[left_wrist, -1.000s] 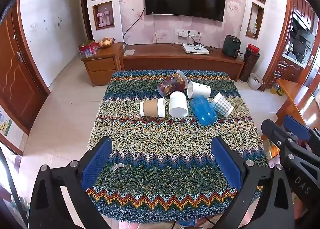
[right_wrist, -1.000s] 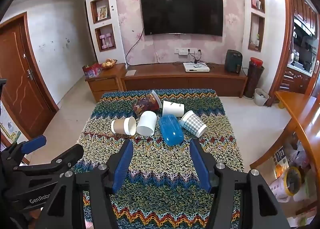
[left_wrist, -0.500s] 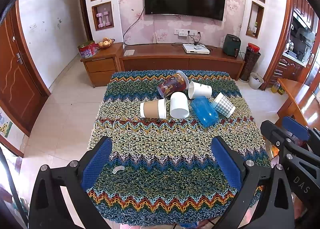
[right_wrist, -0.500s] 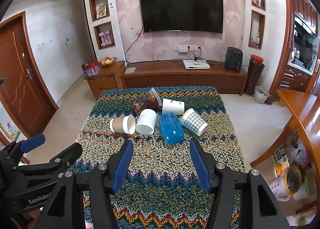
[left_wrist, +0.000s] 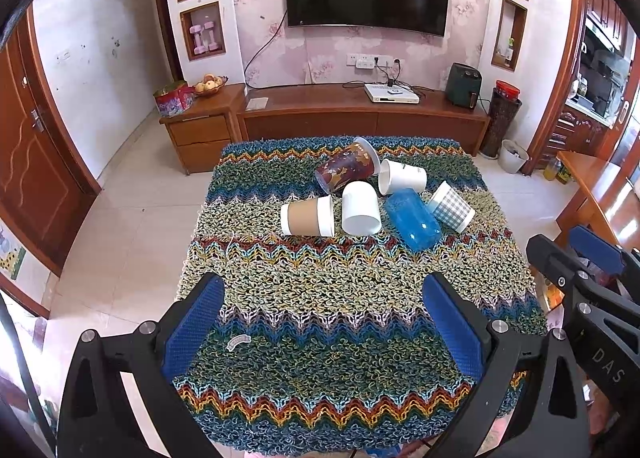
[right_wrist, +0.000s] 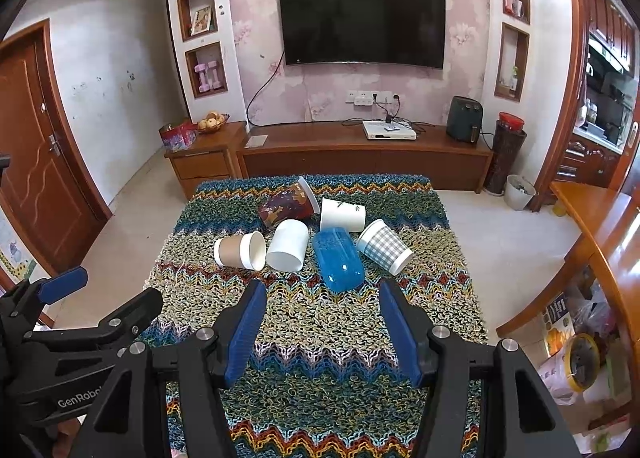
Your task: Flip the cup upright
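Both claws spread, nothing pinched. My right claw [right_wrist: 322, 324] hangs over the near half of the counter [right_wrist: 320, 386], pads wide apart, with the blue cup [right_wrist: 337, 260] straight ahead at 12 o'clock, just past the tips. My left claw [left_wrist: 324, 322] is also wide apart and further back; the cup cluster sits at 12 to 1 o'clock, well apart from it.

All six cups lie on their sides on the knitted cloth. In the right wrist view, from the blue cup: white cup [right_wrist: 287, 245] touching or just beside it at 9 o'clock, brown sleeve cup [right_wrist: 240, 251] beyond that, checked cup [right_wrist: 385, 245] at 3 o'clock, plain white cup [right_wrist: 343, 213] at 12 o'clock, dark printed cup [right_wrist: 289, 205] at 11 o'clock. Can't tell which cup is the target; blue looks likeliest for the right claw.

Risks, my call:
- Cups packed tight. A wide claw coming in on blue could knock the white or checked neighbour and roll it.
- Round cups on their sides will roll off line if one pad lands first.
- Blue looks like smooth plastic, may slip during the turn.
- Paper cups crush under a hard squeeze.
- Loopy cloth is uneven, so a cup set upright may tip, and pad tips may snag loops.
- Claws sit side by side, could clash if both reach.
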